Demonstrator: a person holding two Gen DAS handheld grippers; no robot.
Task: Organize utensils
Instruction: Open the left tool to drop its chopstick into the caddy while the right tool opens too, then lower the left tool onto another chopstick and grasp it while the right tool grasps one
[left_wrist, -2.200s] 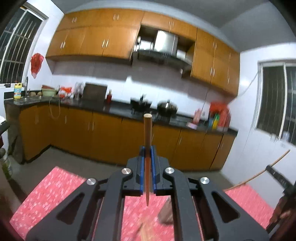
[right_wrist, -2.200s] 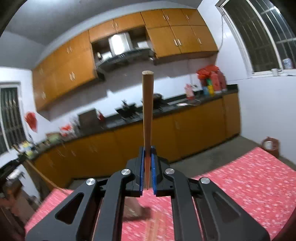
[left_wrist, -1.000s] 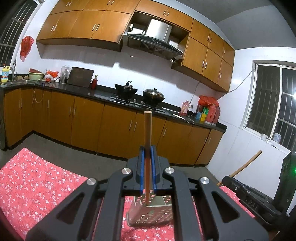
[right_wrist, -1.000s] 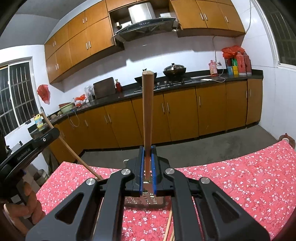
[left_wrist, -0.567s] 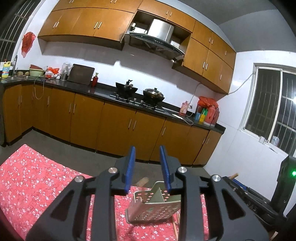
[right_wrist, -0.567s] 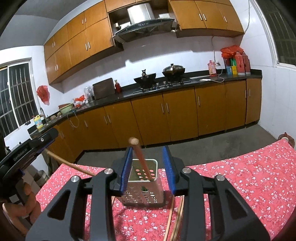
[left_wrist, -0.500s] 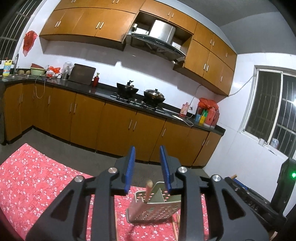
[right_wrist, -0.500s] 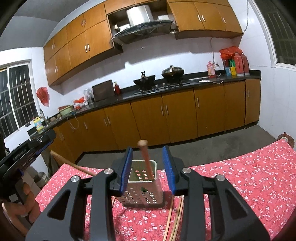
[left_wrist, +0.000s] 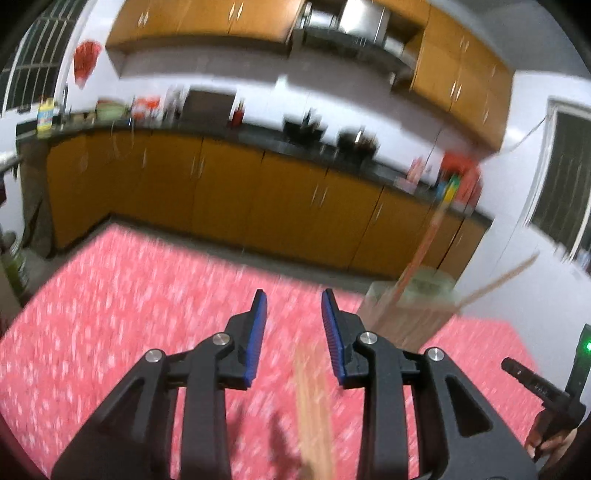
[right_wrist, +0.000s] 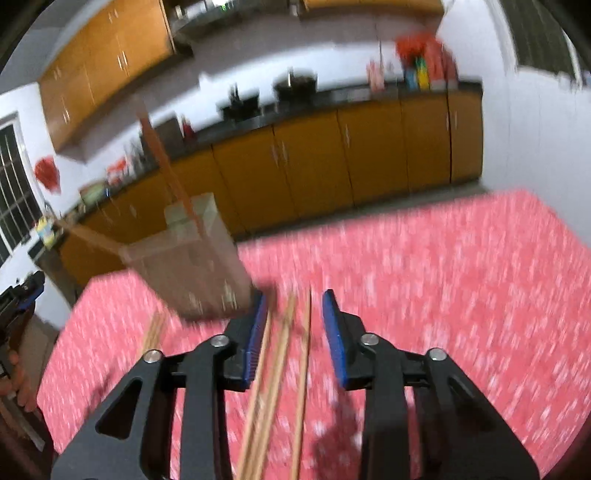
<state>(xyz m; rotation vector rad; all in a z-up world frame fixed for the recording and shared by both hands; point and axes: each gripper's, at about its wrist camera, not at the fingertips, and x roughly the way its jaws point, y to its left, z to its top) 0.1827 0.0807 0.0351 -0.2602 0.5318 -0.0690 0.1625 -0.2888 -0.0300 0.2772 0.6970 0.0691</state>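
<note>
A perforated metal utensil holder (left_wrist: 406, 314) stands on the red floral tablecloth (left_wrist: 110, 314), blurred, with two wooden chopsticks (left_wrist: 417, 254) leaning out of it. My left gripper (left_wrist: 293, 299) hovers left of the holder; its jaws are opening, with nothing pressed between them and a blurred bundle of chopsticks (left_wrist: 314, 406) on the cloth below. In the right wrist view the holder (right_wrist: 192, 266) sits left of my right gripper (right_wrist: 293, 299). Its jaws are closing over several loose chopsticks (right_wrist: 280, 369) lying on the cloth, and the pads do not press them.
Orange kitchen cabinets (left_wrist: 258, 206) and a dark counter run behind the table. The other hand-held gripper shows at the right edge (left_wrist: 546, 387) of the left wrist view and at the left edge (right_wrist: 18, 295) of the right wrist view.
Both grippers let go of their chopsticks, which now stand in the holder. Both have since dropped toward the cloth and tilted down, the holder sliding off to the side of each view.
</note>
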